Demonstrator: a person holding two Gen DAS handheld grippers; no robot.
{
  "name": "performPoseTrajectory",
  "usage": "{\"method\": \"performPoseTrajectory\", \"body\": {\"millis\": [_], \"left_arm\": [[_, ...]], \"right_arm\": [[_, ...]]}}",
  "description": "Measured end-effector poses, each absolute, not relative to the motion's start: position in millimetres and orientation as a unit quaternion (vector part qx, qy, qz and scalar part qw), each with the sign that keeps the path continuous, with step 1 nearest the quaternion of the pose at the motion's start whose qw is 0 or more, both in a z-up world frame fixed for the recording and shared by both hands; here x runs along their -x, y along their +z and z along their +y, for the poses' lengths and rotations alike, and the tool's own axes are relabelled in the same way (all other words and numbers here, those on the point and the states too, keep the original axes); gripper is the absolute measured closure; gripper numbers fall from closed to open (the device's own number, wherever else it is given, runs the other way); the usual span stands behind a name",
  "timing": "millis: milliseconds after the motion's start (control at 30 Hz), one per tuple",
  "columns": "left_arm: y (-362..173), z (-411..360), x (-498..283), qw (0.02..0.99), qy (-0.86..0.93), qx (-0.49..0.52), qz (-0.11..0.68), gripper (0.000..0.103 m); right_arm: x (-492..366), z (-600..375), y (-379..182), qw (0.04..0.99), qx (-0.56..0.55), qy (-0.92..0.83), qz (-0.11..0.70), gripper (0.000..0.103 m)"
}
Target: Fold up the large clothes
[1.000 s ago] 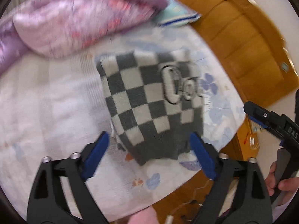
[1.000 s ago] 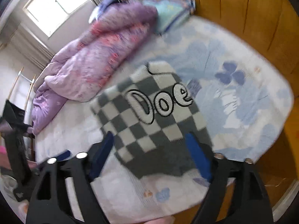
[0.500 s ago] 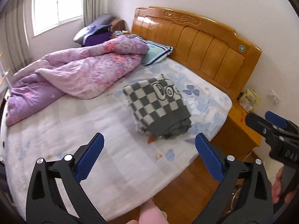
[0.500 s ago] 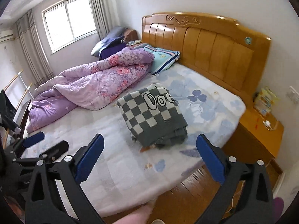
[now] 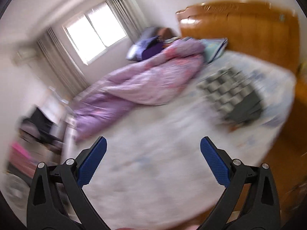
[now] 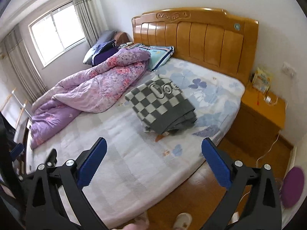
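Both grippers have pulled back from the folded sweater [image 6: 161, 105], which lies on the bed [image 6: 134, 164] well beyond and right of the left gripper [image 5: 152, 154], ahead of the right gripper [image 6: 153, 153]; all 4 fingers spread, empty.

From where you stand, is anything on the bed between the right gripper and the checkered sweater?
Nothing visible. Only bare sheet lies between the open right gripper and the folded checkered sweater. The purple quilt sits off to the sweater's left, clear of the path.
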State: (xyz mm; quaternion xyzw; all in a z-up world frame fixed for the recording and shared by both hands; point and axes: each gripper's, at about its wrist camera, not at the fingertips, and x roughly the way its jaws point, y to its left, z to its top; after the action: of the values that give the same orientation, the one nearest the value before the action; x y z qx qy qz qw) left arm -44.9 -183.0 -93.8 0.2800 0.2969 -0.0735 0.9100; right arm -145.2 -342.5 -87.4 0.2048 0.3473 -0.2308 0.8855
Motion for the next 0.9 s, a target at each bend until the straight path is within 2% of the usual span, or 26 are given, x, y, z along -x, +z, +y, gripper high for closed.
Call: {"method": "performPoseTrajectory", "body": {"millis": [200, 400, 900], "left_arm": [[-92, -151, 18, 0.905, -0.163, -0.202, 0.337, 0.005], [-98, -137, -1, 0.898, -0.186, -0.171, 0.359, 0.005], [-103, -143, -6, 0.891, -0.212, -0.153, 0.372, 0.005]], "right_arm": [[122, -314, -90, 0.885, -0.198, -0.230, 0.353, 0.008], [110, -302, -94, 0.883, -0.186, -0.233, 0.363, 0.008], [106, -304, -104, 0.878, -0.182, -0.236, 0.374, 0.008]]}}
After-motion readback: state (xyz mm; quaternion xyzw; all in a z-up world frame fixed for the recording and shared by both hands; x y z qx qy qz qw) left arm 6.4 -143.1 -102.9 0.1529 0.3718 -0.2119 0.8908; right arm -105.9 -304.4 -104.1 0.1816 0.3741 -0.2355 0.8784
